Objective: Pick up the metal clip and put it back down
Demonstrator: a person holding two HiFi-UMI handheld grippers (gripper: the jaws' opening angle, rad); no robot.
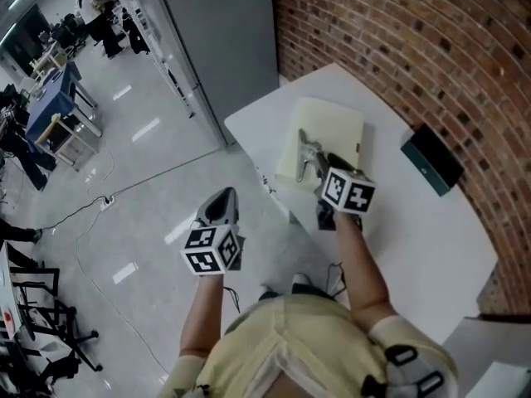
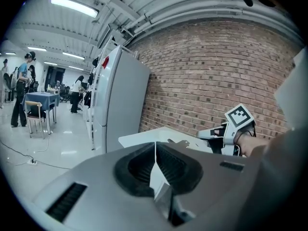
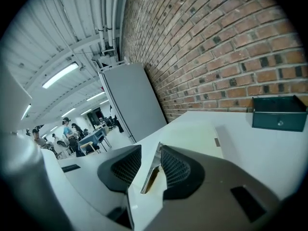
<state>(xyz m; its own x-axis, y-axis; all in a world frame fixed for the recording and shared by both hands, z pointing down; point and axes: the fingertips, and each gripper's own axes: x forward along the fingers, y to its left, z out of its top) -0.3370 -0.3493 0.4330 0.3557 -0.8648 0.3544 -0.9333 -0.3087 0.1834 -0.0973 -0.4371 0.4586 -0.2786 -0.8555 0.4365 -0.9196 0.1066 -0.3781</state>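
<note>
Two hand-held grippers were in view. The right gripper (image 1: pixel 325 164) was clamped on the metal clip (image 1: pixel 306 151), its pads pressing the thin plate from both sides. We saw the clip jut beyond the fingertips over the near end of a cream pad (image 1: pixel 336 123), which lay by the left edge of the white table (image 1: pixel 431 239). Whether the clip touched the pad we could not tell. The left gripper (image 2: pixel 155 150) had its jaws together with nothing between them. We found it off the table, over the grey floor (image 1: pixel 149 172), just beyond the left edge. A dark green box (image 1: pixel 431 160) sat at the table's right edge, beside the brick wall (image 1: pixel 398 40).
</note>
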